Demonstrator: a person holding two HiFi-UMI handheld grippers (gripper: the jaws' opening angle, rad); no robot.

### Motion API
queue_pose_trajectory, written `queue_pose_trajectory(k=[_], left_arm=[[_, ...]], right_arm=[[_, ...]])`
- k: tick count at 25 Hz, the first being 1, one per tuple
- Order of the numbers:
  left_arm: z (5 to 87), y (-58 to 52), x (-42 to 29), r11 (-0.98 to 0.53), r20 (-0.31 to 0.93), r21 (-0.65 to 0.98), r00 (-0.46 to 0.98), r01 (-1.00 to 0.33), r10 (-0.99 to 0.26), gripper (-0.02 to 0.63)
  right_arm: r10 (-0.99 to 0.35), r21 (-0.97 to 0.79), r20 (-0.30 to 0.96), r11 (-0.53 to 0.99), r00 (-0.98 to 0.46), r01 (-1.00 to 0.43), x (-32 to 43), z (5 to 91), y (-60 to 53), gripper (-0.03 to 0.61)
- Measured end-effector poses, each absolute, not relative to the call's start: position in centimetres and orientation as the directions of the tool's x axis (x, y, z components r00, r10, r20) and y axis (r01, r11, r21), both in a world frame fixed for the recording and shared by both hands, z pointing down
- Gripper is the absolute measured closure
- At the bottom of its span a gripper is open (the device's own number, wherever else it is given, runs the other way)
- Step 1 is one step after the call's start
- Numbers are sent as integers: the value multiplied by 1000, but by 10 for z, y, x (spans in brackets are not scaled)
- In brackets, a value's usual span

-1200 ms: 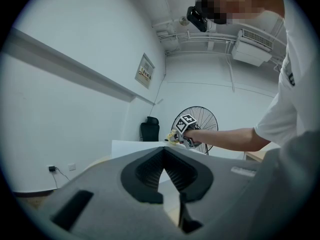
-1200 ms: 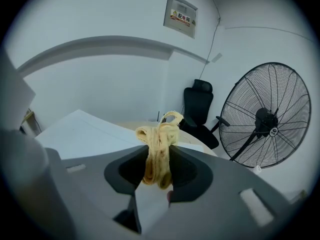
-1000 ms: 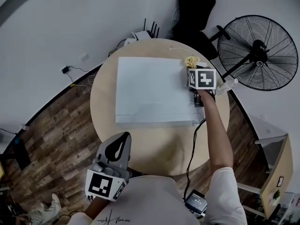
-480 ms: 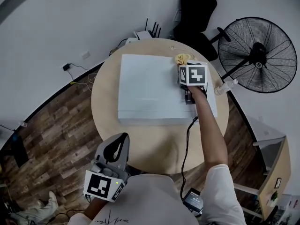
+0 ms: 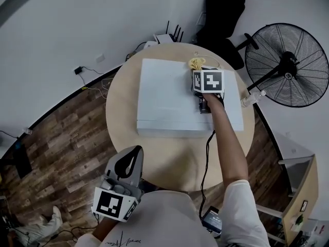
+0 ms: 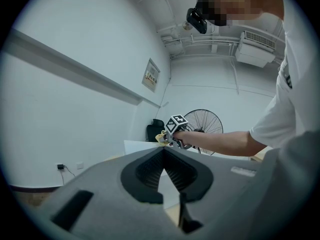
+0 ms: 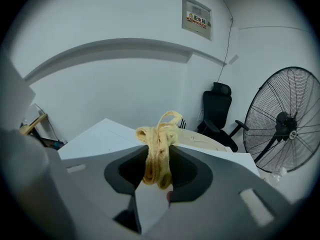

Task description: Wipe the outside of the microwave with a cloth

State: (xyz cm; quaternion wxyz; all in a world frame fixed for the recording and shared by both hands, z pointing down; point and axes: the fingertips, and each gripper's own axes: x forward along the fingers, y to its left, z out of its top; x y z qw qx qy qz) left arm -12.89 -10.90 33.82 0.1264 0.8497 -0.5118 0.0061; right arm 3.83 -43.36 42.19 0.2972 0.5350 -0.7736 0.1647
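Grey jaws of the left gripper (image 5: pixel 127 163) are closed on nothing. The unit is held low at the near left, off the counter (image 5: pixel 169 158) and well apart from the work. At centre, the white microwave (image 5: pixel 164 96) rests on the round wooden counter with its broad top panel facing up. It is judged rigid, smooth and heavy enough to stay put under light wiping pressure, so it should need no hold. Right of centre, the right gripper (image 5: pixel 199 72) is over the far part of that panel, jaws clamped on the yellow cloth (image 7: pixel 162 129). The cloth is bunched into a rope-like wad that protrudes beyond the jaw tips toward the far edge. It is judged light, soft and compliant; the present grip on the middle of the bunch leaves little loose material to meet the panel. A pedestal fan (image 5: pixel 288 66) stands at the far right, off the counter. Compared with one second earlier, the right gripper and cloth have shifted left from the panel's right edge toward its middle, and the left gripper is unmoved.
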Motion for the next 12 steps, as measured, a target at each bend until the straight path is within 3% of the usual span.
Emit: queue_pose_trajectory(k=[12], left_arm=[[338,-101,-143,-412,132,217,444,-885,-886,621]], right_arm=[[-700,18,630,447,-338,-894,-29,422,-427,449]])
